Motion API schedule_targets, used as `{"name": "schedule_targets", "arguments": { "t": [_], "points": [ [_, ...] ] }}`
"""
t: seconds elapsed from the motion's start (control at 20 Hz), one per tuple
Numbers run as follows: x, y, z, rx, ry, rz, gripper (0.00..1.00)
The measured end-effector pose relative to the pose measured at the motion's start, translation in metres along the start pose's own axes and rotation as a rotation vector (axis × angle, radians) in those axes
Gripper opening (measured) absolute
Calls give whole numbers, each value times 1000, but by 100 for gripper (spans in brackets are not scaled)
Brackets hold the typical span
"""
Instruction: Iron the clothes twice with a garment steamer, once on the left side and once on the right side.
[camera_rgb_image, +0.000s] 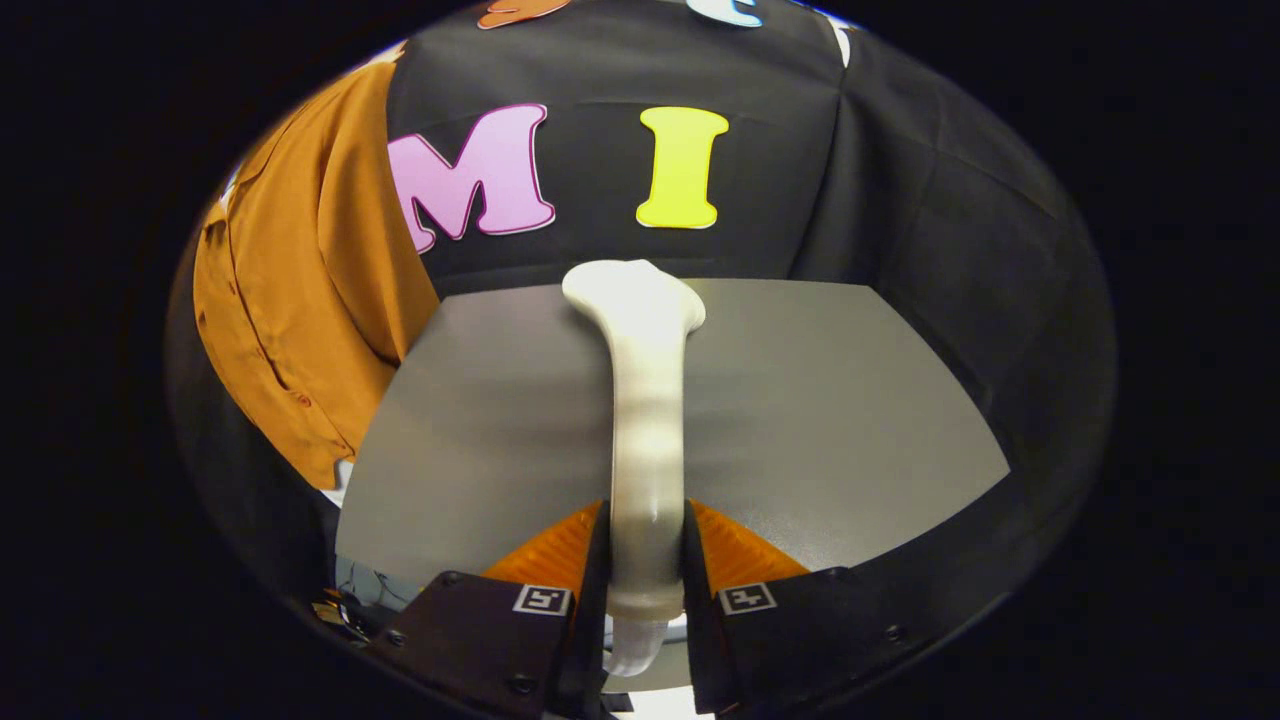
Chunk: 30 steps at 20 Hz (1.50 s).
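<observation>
The gripper (645, 560) pinches the garment steamer (645, 400) by its smooth, rigid, likely slippery handle; the soft, limp shirt (300, 300) hangs ahead-left.

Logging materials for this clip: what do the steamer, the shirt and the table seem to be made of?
The garment steamer, clamped between the gripper fingers, looks like smooth glossy white plastic, with soft highlights along its handle. The orange shirt hanging beside the table is thin woven fabric, judging by its folds and buttons. The grey table looks matte, probably laminate.
</observation>
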<state>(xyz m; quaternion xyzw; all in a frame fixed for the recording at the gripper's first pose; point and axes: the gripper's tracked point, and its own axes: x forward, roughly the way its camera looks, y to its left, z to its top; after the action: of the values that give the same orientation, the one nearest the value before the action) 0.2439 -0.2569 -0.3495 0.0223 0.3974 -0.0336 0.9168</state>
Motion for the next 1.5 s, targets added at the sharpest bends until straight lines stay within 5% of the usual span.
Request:
{"name": "schedule_targets", "arguments": {
  "t": [0.15,0.55,1.0,1.5],
  "points": [
    [-7,1,4,24,-54,39,28],
    [-91,9,59,58,-303,17,28],
    [-230,69,89,59,-566,54,28],
    [-318,166,94,-25,-739,95,28]
  ]
}}
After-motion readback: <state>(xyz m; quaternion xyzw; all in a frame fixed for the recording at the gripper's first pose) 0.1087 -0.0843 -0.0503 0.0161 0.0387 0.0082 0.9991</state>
